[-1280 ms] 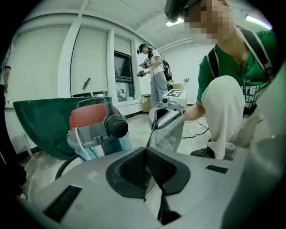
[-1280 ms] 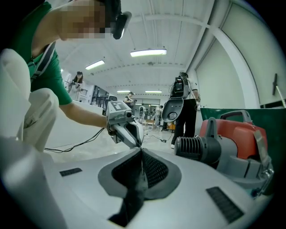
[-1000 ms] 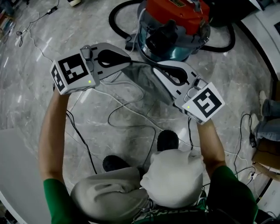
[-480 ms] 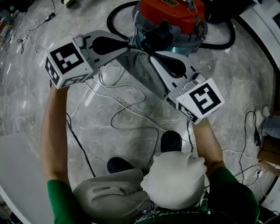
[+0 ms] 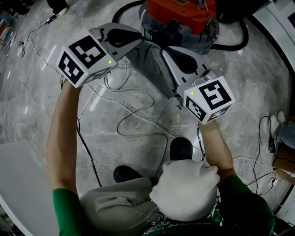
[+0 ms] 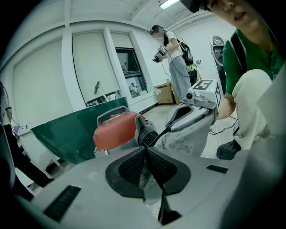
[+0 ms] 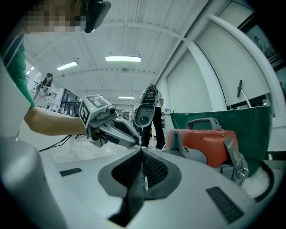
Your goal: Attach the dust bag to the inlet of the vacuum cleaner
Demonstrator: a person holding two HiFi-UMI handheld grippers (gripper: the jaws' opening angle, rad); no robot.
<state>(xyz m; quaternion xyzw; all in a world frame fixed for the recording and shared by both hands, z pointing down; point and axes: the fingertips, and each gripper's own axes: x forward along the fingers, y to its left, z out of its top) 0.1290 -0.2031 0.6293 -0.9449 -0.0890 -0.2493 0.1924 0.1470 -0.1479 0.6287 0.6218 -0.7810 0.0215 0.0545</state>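
Grey, crumpled fabric: the dust bag (image 5: 150,69) hangs stretched between your two tools in the upper middle of the head view, just below the red-lidded vacuum cleaner (image 5: 182,16). Your left tool (image 5: 137,44) pinches one upper edge and your right tool (image 5: 164,50) the other, each with its jaws clamped narrow on the cloth.

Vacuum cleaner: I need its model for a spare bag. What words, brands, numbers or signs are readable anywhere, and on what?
No text can be read anywhere.
The vacuum cleaner shows no legible brand or number; its tag is too blurred.
The cubes on the left gripper and right gripper bear square marker patterns, not words.
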